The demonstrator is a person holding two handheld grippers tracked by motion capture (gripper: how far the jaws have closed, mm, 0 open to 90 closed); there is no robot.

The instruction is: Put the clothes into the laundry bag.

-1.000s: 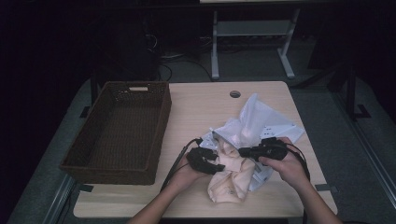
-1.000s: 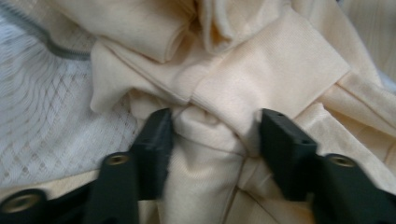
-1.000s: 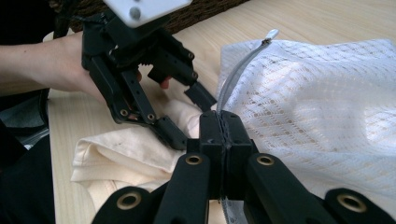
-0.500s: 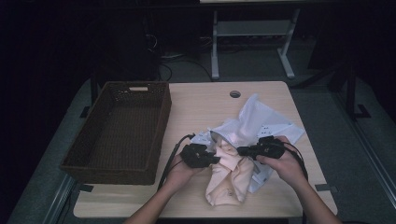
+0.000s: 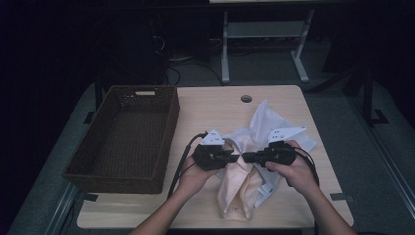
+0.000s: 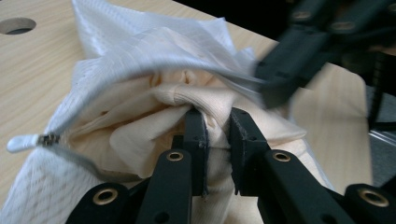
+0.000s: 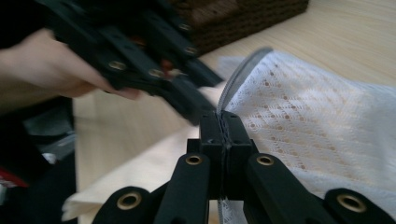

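Two fabric items make up the work: a cream garment (image 6: 187,100) and a white mesh bag (image 7: 317,121) with a zipper, its pull (image 6: 21,142) visible in the left gripper view. Cream garment: bunched, partly inside the bag's open mouth, the rest hanging out toward the table's near edge (image 5: 240,196). Mesh bag: lies crumpled on the right half of the table (image 5: 215,105), one corner raised toward the far side. Left gripper (image 6: 215,123): jaws have just been closing and now pinch a fold of the cream garment, a narrow gap left between them, filled by cloth. Right gripper (image 7: 226,128): jaws tight together on the bag's zipper edge, holding the mouth up. Both grippers meet tip to tip above the bundle in the high view, left (image 5: 236,157) and right (image 5: 245,157) nearly touching. Wicker basket (image 5: 125,137): on the table's left, apart from the cloth, nothing inside as far as can be seen. Status, as a judgement: garment and bag are each gripped, but whether the garment is going in or coming out cannot be told; either way it is only partway, with much of it outside the bag. Remaining: finish that transfer, deal with the zipper, perhaps move an item to the basket.
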